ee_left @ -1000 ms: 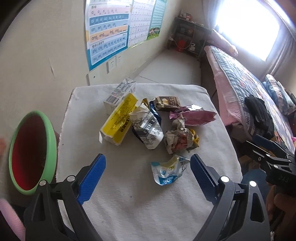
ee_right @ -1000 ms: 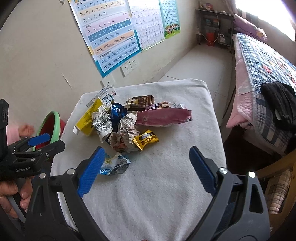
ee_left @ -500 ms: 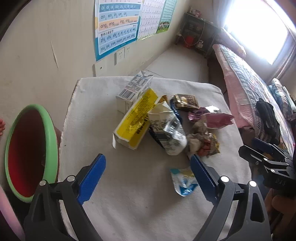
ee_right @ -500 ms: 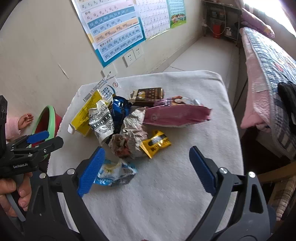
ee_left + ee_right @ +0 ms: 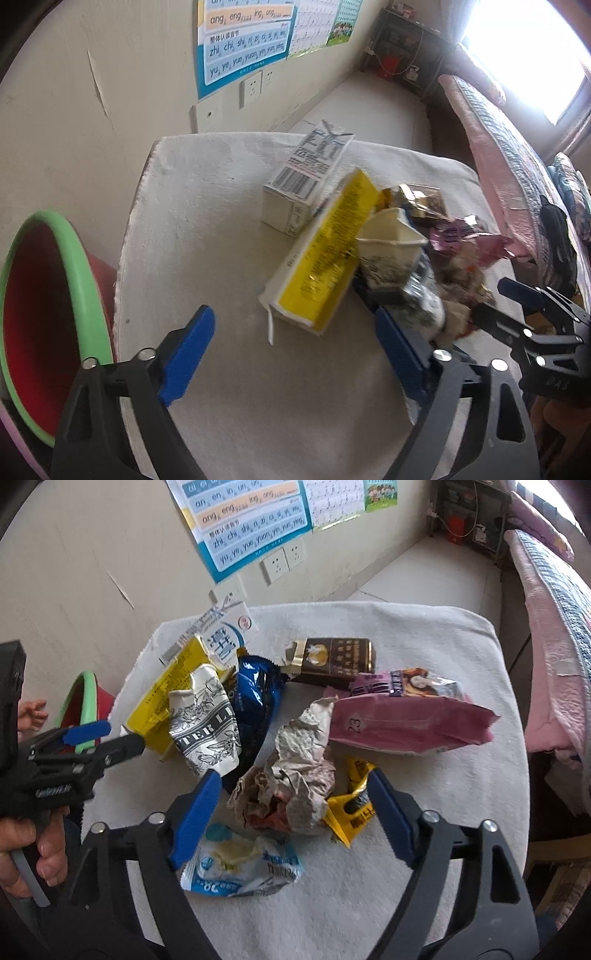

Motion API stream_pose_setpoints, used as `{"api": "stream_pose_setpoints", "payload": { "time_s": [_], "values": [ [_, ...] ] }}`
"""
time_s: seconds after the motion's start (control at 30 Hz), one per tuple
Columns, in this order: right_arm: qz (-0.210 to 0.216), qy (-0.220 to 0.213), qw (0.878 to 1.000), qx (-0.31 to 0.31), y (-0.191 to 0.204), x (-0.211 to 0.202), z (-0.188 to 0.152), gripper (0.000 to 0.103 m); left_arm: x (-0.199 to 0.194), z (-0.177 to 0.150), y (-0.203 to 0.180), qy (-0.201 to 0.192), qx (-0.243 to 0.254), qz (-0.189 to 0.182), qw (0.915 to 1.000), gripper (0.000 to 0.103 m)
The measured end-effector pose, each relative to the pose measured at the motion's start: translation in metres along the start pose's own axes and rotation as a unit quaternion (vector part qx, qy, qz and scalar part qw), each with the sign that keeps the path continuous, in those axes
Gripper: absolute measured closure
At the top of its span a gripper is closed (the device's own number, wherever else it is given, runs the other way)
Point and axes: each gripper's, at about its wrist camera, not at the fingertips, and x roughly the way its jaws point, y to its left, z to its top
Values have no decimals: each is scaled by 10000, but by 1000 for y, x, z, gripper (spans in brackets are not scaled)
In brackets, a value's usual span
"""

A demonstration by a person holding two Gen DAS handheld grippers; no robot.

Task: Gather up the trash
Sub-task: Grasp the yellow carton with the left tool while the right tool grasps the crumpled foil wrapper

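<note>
Trash sits heaped mid-table, and you have closed in on it. Your right tool point(image 5: 291, 801), jaws spread wide and holding nothing, now straddles the crumpled grey-brown paper wad point(image 5: 291, 786), which earlier lay well ahead of it; a squeeze looks like the next move. Your left tool point(image 5: 291, 343), equally wide and empty, has swung toward the yellow carton point(image 5: 325, 258). Around the wad: one blue-white sachet point(image 5: 243, 867), one small yellow packet point(image 5: 351, 812), one pink bag point(image 5: 406, 720), one brown box point(image 5: 336, 661), one dark-blue pouch point(image 5: 258, 698), one printed white cup point(image 5: 207, 727), one white milk carton point(image 5: 225, 635). The green-rimmed red bin point(image 5: 48, 314) stands left of the white towel-covered table point(image 5: 207, 229).
</note>
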Motion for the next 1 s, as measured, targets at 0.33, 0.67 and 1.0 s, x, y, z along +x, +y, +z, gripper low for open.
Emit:
{"api": "stream_pose_setpoints", "payload": {
  "time_s": [0.33,0.67,1.0],
  "values": [
    [119,180,9998,-43,-5,12,-1,70,32,11,0,313,142,-222,9992,64],
    [398,-88,9992,42,-9,-14,-6,75,5,-3,-5,72,127,-227,9996,78],
    [285,-646,9975,-71,-3,-71,-11,75,-42,-23,-11,-280,87,-162,9994,80]
  ]
}}
